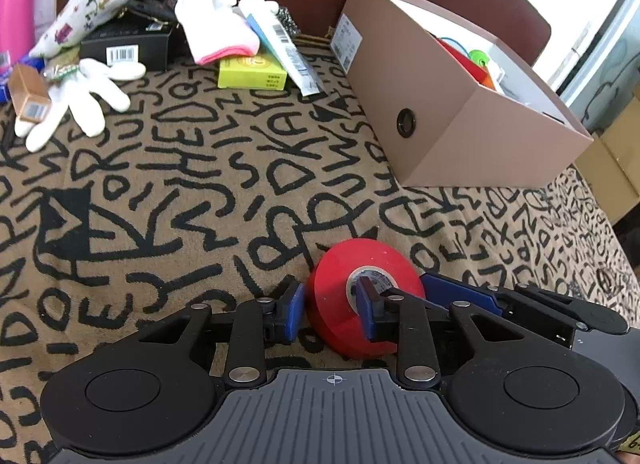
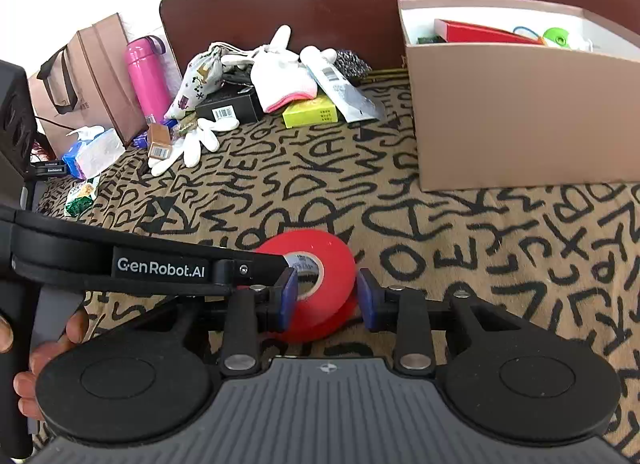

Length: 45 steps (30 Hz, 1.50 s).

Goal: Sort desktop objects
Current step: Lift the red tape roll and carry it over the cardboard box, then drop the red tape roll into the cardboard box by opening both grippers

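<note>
A red tape roll [image 1: 340, 296] [image 2: 328, 284] is tilted up off the patterned cloth, and both grippers clamp it. My left gripper [image 1: 330, 310] has one blue pad outside the roll's left rim and the other inside its core. My right gripper [image 2: 326, 296] has one pad in the core and the other on the right rim; it enters the left wrist view from the right [image 1: 460, 292]. The tan open box [image 1: 440, 104] [image 2: 520, 116] stands at the far right and holds a red box and a green item.
A pile lies at the back: white gloves [image 1: 80, 96], a printed pouch [image 1: 92, 4], a black box [image 1: 128, 46], a yellow box [image 1: 252, 72] and a tube [image 1: 280, 44]. A pink bottle [image 2: 148, 76], paper bag [image 2: 88, 76] and tissue pack [image 2: 96, 152] are at the far left.
</note>
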Available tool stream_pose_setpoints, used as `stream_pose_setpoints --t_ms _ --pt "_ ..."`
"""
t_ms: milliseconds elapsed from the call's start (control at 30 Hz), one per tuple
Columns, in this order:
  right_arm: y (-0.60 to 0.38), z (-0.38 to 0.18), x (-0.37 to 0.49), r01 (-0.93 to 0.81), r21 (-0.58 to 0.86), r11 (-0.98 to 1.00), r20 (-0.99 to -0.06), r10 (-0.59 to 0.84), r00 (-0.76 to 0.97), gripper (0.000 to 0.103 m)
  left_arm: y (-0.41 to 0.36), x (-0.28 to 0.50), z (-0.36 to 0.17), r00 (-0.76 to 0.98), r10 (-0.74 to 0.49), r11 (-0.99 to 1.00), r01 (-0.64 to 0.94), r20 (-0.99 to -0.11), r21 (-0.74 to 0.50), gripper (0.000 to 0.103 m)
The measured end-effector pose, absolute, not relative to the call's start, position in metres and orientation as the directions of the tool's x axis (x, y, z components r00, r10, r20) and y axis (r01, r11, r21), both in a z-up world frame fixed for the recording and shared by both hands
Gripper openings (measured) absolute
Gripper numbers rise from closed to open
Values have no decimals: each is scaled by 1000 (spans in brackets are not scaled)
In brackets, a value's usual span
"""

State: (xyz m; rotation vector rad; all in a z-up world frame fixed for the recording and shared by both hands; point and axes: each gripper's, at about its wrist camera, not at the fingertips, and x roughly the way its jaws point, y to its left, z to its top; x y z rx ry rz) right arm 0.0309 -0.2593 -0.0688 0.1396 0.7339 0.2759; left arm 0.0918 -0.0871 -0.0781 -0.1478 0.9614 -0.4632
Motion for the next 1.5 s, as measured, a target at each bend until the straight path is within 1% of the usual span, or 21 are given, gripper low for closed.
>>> stream_pose_setpoints --t_ms 100,167,233,300,367,433,467,500,567,667,833,1000,1100,1267,1367,1500 --pt "-263 -69 32 -193 232 953 -641 299 707 34 -90 94 -77 487 -444 891 325 -752 -316 43" --pt "-263 -69 33 -195 227 954 -644 297 705 34 -90 95 -79 484 -449 889 329 -751 -320 44" --pt "-261 -71 36 -196 218 956 -649 291 703 34 -88 99 -82 477 -454 887 324 -752 -330 42" --pt "-259 -73 40 -196 213 957 -655 289 699 34 -88 101 -83 476 -461 884 322 -749 -339 44" --pt "-258 -77 44 -198 204 959 -657 284 698 33 -89 101 -83 478 -453 887 324 -752 -328 43" --pt "-257 -75 43 -201 194 960 -655 279 702 32 -90 99 -82 480 -451 888 330 -753 -321 45" --pt "-257 -74 41 -203 191 960 -653 279 704 31 -91 98 -80 484 -446 890 331 -753 -314 33" --pt "-258 -73 40 -204 187 961 -654 277 704 31 -93 96 -79 487 -441 892 332 -754 -308 30" --pt "-261 -68 35 -201 168 965 -649 262 715 29 -96 92 -73 491 -449 887 343 -747 -307 30" --pt "-270 -52 27 -198 149 969 -618 247 746 29 -105 83 -56 520 -466 878 372 -716 -302 30" --pt "-291 -10 19 -181 88 980 -505 200 839 29 -130 77 -8 595 -506 851 461 -625 -251 29" --pt "-323 24 29 -129 35 991 -407 133 904 28 -172 92 33 629 -558 814 542 -541 -210 29" --pt "-346 38 39 -85 7 996 -369 82 926 28 -199 108 48 617 -596 786 580 -514 -215 29" --pt "-382 49 68 -22 -27 999 -349 11 937 28 -244 144 58 578 -643 745 624 -503 -235 28" --pt "-406 54 91 -7 -30 1000 -359 -4 933 28 -269 169 59 560 -655 733 634 -507 -246 28" --pt "-429 49 119 11 -37 999 -389 -25 921 29 -299 206 49 511 -673 715 634 -535 -294 28"
